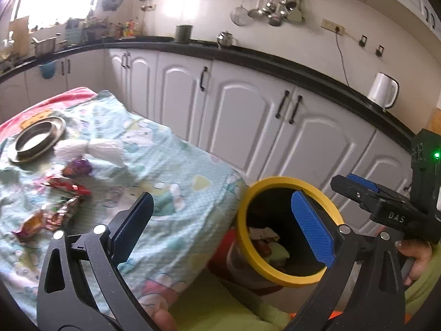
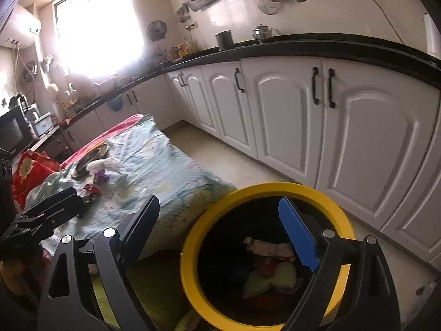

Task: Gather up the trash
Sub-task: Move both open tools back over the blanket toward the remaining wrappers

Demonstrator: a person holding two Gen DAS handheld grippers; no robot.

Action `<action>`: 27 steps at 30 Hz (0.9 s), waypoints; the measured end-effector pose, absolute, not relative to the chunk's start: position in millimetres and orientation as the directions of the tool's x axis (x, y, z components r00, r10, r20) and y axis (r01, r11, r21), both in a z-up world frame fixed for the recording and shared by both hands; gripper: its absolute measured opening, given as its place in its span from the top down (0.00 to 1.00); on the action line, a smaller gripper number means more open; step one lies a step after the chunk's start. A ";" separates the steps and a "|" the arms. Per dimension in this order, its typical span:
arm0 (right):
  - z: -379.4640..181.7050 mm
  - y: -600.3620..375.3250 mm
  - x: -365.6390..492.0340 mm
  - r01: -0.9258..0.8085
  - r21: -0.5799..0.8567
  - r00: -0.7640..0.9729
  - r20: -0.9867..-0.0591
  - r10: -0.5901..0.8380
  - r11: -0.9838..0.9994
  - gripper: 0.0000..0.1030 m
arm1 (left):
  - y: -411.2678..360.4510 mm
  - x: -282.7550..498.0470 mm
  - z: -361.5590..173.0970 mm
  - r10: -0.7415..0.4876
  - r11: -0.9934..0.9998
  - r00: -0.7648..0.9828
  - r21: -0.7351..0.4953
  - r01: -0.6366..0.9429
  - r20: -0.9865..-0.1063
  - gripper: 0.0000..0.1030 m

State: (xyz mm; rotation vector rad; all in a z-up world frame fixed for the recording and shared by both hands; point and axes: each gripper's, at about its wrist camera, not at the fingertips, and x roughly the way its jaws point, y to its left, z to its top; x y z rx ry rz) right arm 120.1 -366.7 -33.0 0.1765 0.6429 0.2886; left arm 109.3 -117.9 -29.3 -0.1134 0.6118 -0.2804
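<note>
both claws stand wide apart and hold nothing. left gripper (image 1: 223, 226) has its dark finger on one side and its blue ribbed pad (image 1: 312, 226) on the other, with a broad gap between them; through that gap shows the near corner of the cloth-covered table (image 1: 176, 193) and the yellow-rimmed bin (image 1: 242, 220), and the blue pad overlaps the bin's mouth in the view without clearly touching it. right gripper (image 2: 220, 234) is spread just as wide above the same bin (image 2: 190, 248), its blue pad (image 2: 297, 237) hanging over the dark opening; whether it touches the rim i cannot tell. inside the bin lie crumpled pieces of trash (image 2: 268, 267), pale, red and light green, already at the bottom. the bin sits just beside the table's near corner, below the cloth's hanging edge. more trash is on the table toward its far left side: a white crumpled tissue (image 1: 91, 149) just beside a metal plate (image 1: 35, 139), a purple wrapper (image 1: 81, 167) near the tissue, a red wrapper (image 1: 69, 187) closer in, and orange and foil wrappers (image 1: 46, 219) by the left edge, all somewhat blurred. in the left view the right gripper's body (image 1: 386, 204) shows at the right edge, held by a hand (image 1: 416, 259). behind the table run white cabinets (image 2: 303, 115) under a black counter (image 1: 248, 58), with a white kettle (image 1: 383, 89) on it.
</note>
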 end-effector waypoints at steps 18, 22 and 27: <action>-4.4 -282.8 127.5 -0.386 0.249 0.706 -0.541 0.458 0.888 0.16 | -50.2 94.3 -10.3 -0.133 0.985 0.859 -0.159 0.061 -0.495 0.11; -0.5 -267.6 129.0 -0.408 0.249 0.693 -0.542 0.475 0.878 0.16 | -34.4 90.9 -9.0 -0.101 0.987 0.869 -0.161 0.025 -0.485 0.11; 5.7 -250.1 131.4 -0.436 0.250 0.680 -0.537 0.499 0.864 0.16 | -13.1 88.9 -8.6 -0.063 0.984 0.875 -0.176 -0.025 -0.479 0.11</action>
